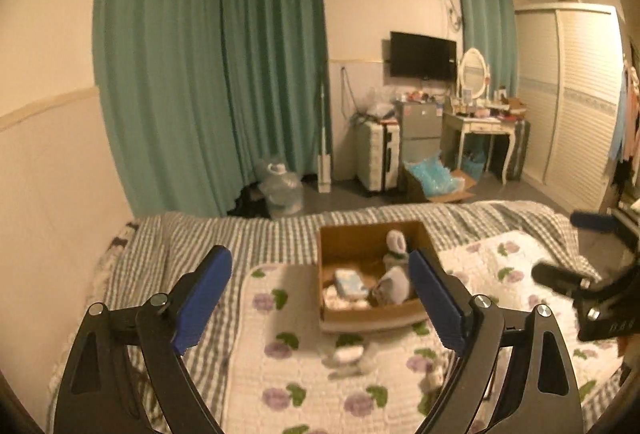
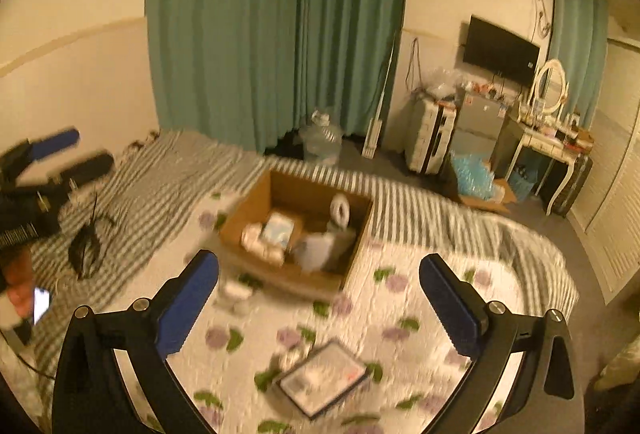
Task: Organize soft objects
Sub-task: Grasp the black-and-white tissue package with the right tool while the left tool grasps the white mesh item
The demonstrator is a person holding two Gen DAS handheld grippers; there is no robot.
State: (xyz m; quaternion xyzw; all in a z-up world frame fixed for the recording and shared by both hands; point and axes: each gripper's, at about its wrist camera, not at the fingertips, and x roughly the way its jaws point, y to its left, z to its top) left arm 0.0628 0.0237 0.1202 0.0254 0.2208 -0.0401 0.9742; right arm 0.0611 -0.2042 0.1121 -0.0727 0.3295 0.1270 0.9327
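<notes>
An open cardboard box (image 1: pixel 370 316) (image 2: pixel 240 218) stands on the floral quilt (image 1: pixel 304 386) (image 2: pixel 400 314). Inside lie a grey plush toy (image 1: pixel 394 266) (image 2: pixel 332 238), a light blue packet (image 1: pixel 350 282) (image 2: pixel 278 230) and small white soft items (image 2: pixel 260 244). A small white soft object (image 1: pixel 348 354) (image 2: pixel 236 294) lies on the quilt just in front of the box. My left gripper (image 1: pixel 320 298) is open and empty, held above the quilt near the box. My right gripper (image 2: pixel 320 298) is open and empty, above the quilt; it also shows in the left wrist view (image 1: pixel 576 250).
A flat dark-framed white packet (image 2: pixel 324 380) lies on the quilt near me. A black tangled item (image 2: pixel 86 246) lies on the striped sheet (image 2: pixel 132 193). Beyond the bed stand water jugs (image 1: pixel 280 185), a suitcase (image 1: pixel 376 157), a small fridge, a dressing table (image 1: pixel 480 129) and a wardrobe.
</notes>
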